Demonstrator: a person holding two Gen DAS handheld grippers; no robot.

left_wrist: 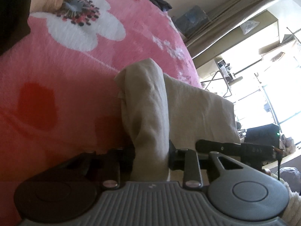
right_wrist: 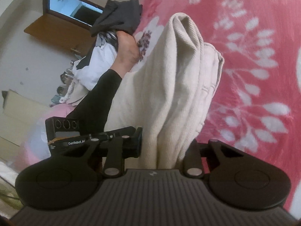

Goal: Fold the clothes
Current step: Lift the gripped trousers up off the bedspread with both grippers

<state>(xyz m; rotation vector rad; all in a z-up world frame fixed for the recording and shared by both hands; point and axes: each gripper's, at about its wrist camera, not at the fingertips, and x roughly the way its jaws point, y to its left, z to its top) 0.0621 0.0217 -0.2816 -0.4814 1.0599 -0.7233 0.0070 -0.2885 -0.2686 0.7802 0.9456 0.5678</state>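
Right now the cream garment (right_wrist: 175,86) hangs bunched between my two grippers, lifted off the pink flowered blanket (right_wrist: 254,60) that covers the bed. My right gripper (right_wrist: 166,146) has its jaws clamped on a thick gathered fold of it, the ribbed cloth rising in a rounded hump ahead of the fingers. My left gripper (left_wrist: 150,156) has its jaws closed on another fold of the same garment (left_wrist: 148,103), which stands up in a narrow column, with a flatter part of the cloth spreading off to the right behind it. Beyond the garment in the right wrist view, a bare foot (right_wrist: 127,50) and a dark-clad leg (right_wrist: 97,101) rest on the blanket. Farther back lies a dark grey piece of clothing (right_wrist: 120,17), on top of a white heap (right_wrist: 97,66).
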